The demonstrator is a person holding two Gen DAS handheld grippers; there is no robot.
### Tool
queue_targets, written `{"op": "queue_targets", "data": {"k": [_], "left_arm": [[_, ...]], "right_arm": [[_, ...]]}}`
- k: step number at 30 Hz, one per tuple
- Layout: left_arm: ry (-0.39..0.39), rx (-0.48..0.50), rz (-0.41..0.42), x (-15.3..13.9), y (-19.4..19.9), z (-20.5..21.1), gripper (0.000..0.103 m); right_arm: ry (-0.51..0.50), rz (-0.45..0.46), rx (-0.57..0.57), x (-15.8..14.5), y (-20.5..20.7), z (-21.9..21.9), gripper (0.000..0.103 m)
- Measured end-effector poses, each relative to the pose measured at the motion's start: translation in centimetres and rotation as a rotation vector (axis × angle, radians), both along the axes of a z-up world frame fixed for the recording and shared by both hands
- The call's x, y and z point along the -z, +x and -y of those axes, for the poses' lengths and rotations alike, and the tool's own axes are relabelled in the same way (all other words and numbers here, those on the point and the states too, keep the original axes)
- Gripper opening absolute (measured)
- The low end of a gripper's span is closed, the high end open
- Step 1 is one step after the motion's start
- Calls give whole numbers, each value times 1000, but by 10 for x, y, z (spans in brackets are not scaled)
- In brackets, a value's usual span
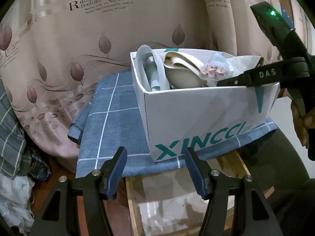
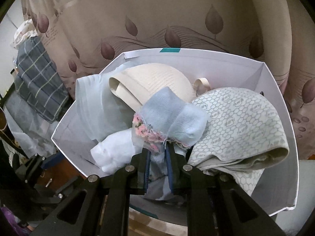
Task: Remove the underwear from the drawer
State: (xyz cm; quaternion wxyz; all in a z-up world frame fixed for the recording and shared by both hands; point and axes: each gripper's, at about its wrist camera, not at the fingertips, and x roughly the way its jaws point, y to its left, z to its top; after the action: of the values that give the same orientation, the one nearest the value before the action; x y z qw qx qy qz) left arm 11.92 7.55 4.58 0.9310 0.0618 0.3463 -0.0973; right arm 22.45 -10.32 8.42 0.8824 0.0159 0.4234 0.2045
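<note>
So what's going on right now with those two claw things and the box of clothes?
Right gripper shut on the light blue underwear in the white box. Left gripper open, empty, short of the box. Grey patterned garment crowds alongside.

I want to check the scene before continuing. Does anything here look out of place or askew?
The white box overhangs the blue checked cloth at its near corner. Its clothes are jumbled; the grey patterned garment drapes over the rim.

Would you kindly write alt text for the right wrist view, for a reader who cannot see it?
The right gripper is shut on a light blue garment with pink floral trim, inside a white box. Around it lie a cream bra, a grey patterned garment and pale fabrics, before a leaf-print curtain.
</note>
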Motion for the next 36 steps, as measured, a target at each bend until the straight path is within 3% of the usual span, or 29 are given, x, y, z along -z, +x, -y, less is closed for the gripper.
{"op": "queue_targets", "data": {"k": [4, 11, 14, 16, 18, 22, 26, 31, 36], "left_arm": [[1, -2, 0, 1, 1, 1, 63], [12, -8, 2, 2, 2, 5, 63], [17, -7, 6, 2, 2, 7, 63], [19, -6, 9, 2, 1, 8, 63], [17, -7, 13, 2, -1, 9, 63], [10, -22, 48, -3, -7, 13, 63], [8, -58, 104, -10, -14, 14, 63], [-66, -67, 140, -19, -23, 9, 63], [-84, -57, 117, -21, -29, 10, 63]], "right_arm": [[28, 27, 7, -3, -7, 4, 24], [74, 158, 29, -18, -45, 14, 39], [124, 243, 60, -26, -74, 23, 55], [151, 315, 93, -28, -98, 30, 71], [175, 401, 125, -26, -123, 36, 77], [213, 569, 201, -16, -165, 41, 103], [198, 627, 237, -3, -190, 36, 103], [184, 570, 215, 10, -194, 31, 103], [185, 494, 186, 14, -192, 27, 103]]}}
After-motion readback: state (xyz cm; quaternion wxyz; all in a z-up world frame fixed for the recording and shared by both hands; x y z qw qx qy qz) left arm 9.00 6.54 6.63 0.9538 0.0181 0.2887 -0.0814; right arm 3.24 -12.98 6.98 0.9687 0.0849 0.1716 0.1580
